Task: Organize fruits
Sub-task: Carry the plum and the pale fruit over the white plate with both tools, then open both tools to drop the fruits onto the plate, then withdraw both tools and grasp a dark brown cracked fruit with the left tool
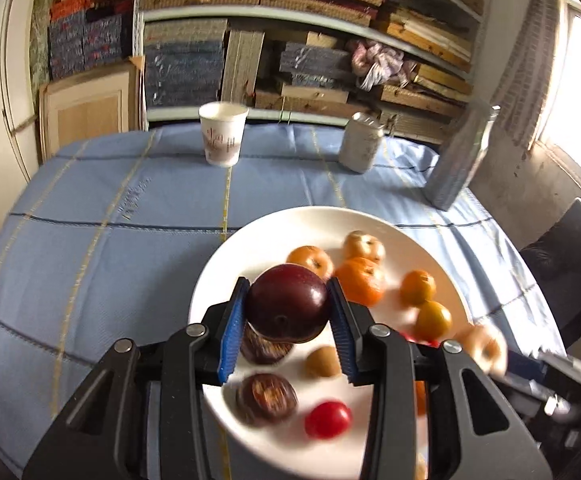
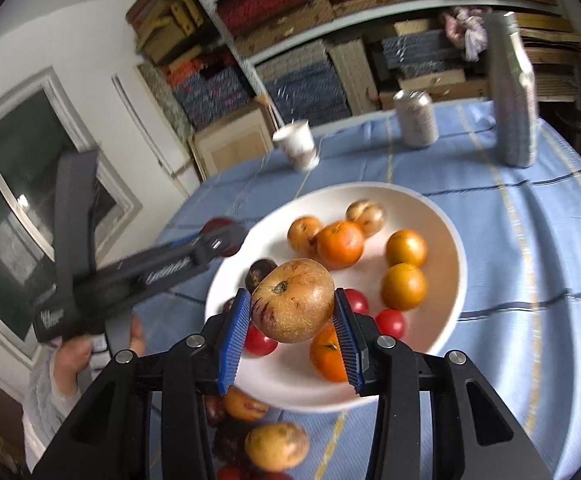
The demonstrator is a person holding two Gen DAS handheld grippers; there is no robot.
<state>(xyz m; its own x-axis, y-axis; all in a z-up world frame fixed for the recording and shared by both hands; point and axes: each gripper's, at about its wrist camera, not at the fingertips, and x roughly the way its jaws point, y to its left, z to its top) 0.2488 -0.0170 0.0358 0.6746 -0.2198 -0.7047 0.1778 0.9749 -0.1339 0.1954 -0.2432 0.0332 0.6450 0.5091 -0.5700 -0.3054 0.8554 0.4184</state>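
My left gripper (image 1: pixel 288 308) is shut on a dark red plum (image 1: pixel 288 306) and holds it above the white plate's (image 1: pixel 226 264) left part. My right gripper (image 2: pixel 292 304) is shut on a tan speckled fruit (image 2: pixel 292 300) above the plate's (image 2: pixel 446 264) near edge. The plate holds several oranges (image 2: pixel 340 244), red tomatoes (image 2: pixel 390 322) and dark fruits (image 1: pixel 266 398). The left gripper also shows in the right wrist view (image 2: pixel 226 236), with the plum, at the plate's left rim.
A paper cup (image 1: pixel 222 134), a silver can (image 1: pixel 360 142) and a tall silver box (image 1: pixel 460 156) stand at the table's far side. Loose fruits (image 2: pixel 276 446) lie on the blue cloth (image 1: pixel 90 248) in front of the plate. Shelves stand behind the table.
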